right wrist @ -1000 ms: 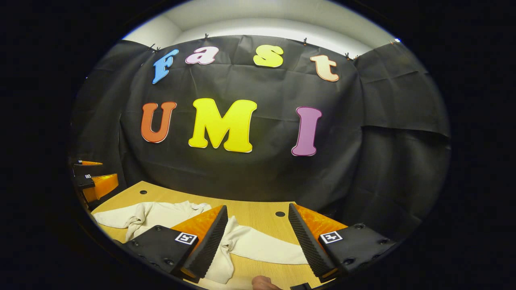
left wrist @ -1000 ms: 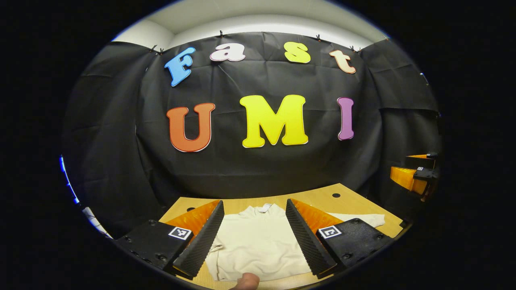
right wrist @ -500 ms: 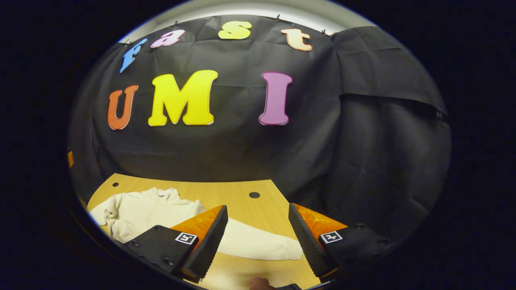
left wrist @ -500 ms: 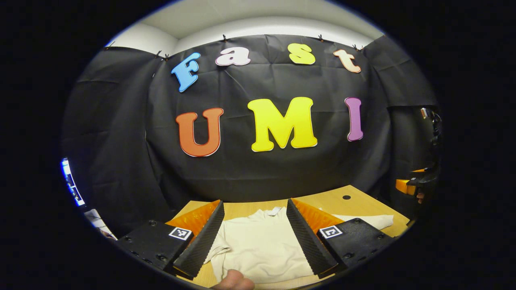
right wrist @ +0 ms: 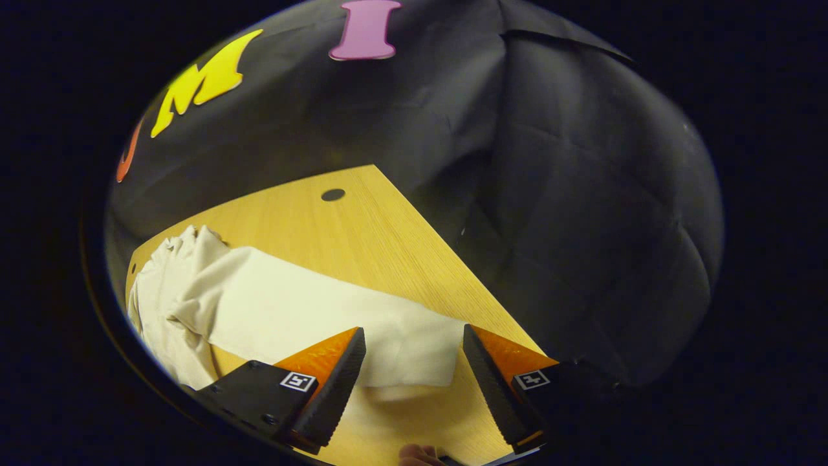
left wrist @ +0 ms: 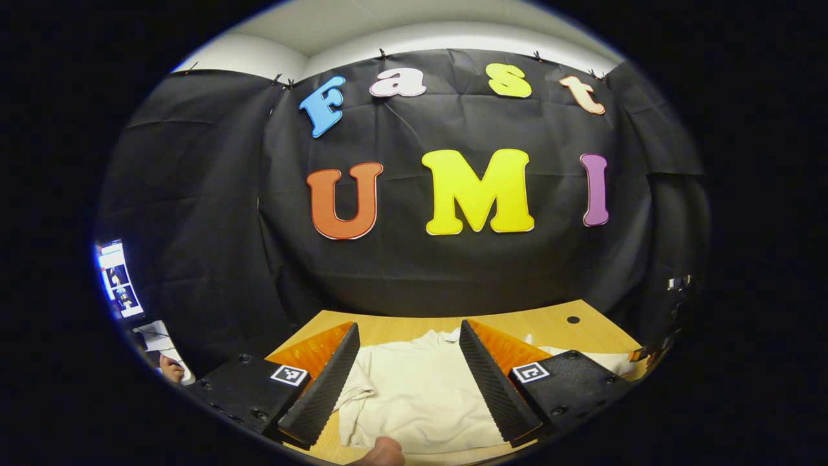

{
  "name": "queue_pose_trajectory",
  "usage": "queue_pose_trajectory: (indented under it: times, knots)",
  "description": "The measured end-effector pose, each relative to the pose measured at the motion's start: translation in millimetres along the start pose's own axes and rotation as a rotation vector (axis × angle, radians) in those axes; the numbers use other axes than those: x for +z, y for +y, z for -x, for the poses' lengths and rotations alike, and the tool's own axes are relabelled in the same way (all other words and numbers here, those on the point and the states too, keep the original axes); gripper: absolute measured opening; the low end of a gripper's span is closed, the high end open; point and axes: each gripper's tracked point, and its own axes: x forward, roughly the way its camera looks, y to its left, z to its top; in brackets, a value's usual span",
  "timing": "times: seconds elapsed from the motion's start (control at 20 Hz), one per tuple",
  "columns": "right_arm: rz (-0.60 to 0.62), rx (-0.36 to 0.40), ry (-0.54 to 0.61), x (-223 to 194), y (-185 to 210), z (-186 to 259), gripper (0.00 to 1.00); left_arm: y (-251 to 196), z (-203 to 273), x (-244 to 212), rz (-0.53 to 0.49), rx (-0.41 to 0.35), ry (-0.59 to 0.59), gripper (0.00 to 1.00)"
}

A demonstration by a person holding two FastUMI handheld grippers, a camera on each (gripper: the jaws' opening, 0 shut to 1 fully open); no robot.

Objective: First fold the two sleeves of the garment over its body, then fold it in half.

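Cream garment (left wrist: pixel 417 395) spread on wooden table (right wrist: pixel 381 233), sleeve (right wrist: pixel 310 317) stretched toward right edge. Soft, light, limp; best pinched at cuff. Left gripper (left wrist: pixel 407 382) and right gripper (right wrist: pixel 414 378) both spread apart, holding nothing.

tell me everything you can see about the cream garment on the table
The garment is a cream, soft knit-looking top lying on the wooden table. In the left gripper view its body lies flat with the neck toward the far edge, framed by the open left gripper. In the right gripper view one long sleeve stretches out unfolded, its cuff between the open fingers of the right gripper, which does not yet pinch it. The cloth bunches near the shoulder.
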Motion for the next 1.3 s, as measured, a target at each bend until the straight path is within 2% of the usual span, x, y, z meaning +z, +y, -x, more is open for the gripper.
queue_pose_trajectory:
  times: [0.1,0.2,0.55,0.65,0.75,0.8,0.85,0.9,0.95,1.05,1.1,1.2,1.3]
  knots:
    - [-0.023,-0.021,0.058,-8,-7,-19,0.95,3,-1,3,-0.002,0.031,-0.001,0.99]
    - [-0.051,-0.004,0.111,-15,-6,-31,0.94,3,-3,4,-0.002,0.062,0.002,0.99]
    - [-0.064,0.015,0.242,-23,-7,-43,0.94,6,0,19,0.008,0.15,-0.015,0.99]
    - [-0.07,0.013,0.281,-23,-2,-43,0.79,10,4,22,0.013,0.162,-0.025,0.99]
    - [-0.056,0.025,0.297,-21,-4,-43,0.78,15,5,22,0.011,0.169,-0.028,0.99]
    - [-0.047,0.038,0.302,-19,-2,-45,0.56,18,5,19,0.011,0.173,-0.022,0.99]
    - [-0.048,0.049,0.296,-19,0,-46,0.49,22,5,16,0.016,0.17,-0.018,0.99]
    - [-0.058,0.046,0.304,-19,3,-46,0.31,25,3,12,0.023,0.164,-0.012,0.99]
    - [-0.061,0.032,0.301,-19,5,-47,0.2,28,3,9,0.028,0.153,-0.007,0.99]
    - [-0.048,-0.002,0.299,-20,4,-43,0.16,36,-1,2,0.022,0.138,0.005,0.99]
    - [-0.048,-0.015,0.303,-21,4,-42,0.08,42,0,-2,0.016,0.132,0.008,0.99]
    - [-0.048,-0.029,0.289,-18,7,-30,0.07,49,-1,-11,0.022,0.081,0.011,0.99]
    - [-0.067,-0.04,0.25,-7,12,-16,0.07,62,1,-25,0.016,0.066,0.025,0.99]
